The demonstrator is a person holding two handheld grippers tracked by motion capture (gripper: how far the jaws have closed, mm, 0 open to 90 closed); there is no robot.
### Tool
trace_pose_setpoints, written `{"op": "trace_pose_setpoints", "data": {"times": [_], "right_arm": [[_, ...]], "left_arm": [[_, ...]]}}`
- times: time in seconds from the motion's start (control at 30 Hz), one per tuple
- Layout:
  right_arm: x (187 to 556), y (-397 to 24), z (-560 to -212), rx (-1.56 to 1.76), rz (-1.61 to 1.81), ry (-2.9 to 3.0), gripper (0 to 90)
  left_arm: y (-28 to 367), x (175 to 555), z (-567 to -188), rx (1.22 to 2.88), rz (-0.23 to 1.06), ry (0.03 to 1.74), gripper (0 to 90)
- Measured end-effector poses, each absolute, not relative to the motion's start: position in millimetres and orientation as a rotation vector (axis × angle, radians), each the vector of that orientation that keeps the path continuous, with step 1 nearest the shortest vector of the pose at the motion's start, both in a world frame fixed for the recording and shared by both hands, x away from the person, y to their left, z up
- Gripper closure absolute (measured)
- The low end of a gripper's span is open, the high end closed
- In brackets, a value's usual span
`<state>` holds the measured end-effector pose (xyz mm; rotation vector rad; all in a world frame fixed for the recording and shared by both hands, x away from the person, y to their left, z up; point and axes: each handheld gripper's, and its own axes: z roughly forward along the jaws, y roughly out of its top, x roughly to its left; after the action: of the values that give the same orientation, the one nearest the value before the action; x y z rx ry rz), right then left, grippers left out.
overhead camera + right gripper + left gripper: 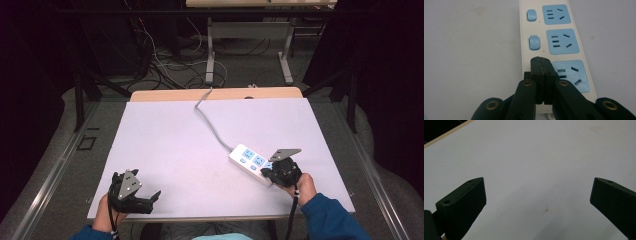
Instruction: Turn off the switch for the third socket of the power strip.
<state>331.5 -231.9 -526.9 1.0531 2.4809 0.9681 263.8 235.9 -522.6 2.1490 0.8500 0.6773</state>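
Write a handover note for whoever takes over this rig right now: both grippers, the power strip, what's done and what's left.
Right gripper: jaws shut, nothing between them, tips over the nearest switch spot on the white plastic power strip with blue sockets. Contact cannot be told.
Left gripper: jaws open, idle above the bare pale sheet covering the table, near its front left corner.
Power strip: lies on the right half of the sheet, grey cable trailing off the far edge.
Done: right gripper brought to the nearest switch.
Left: probably pressing that switch; the two blue rocker switches farther along are untouched.

Power strip [554, 37] nearest switch hidden under shut jaws; far end cut by top edge.
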Motion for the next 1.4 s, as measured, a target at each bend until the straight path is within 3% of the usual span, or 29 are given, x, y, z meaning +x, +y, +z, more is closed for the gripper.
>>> {"op": "trace_pose_setpoints", "data": {"times": [1.13,1.4], "right_arm": [[327,-232,-514,0.998,0.992,2.417,90.0],[327,-232,-503,0.939,1.022,2.390,85.3]], "left_arm": [[236,264,-522,2.148,0.675,0.850,0.4],[236,264,-523,2.148,0.678,0.851,0.3]]}}
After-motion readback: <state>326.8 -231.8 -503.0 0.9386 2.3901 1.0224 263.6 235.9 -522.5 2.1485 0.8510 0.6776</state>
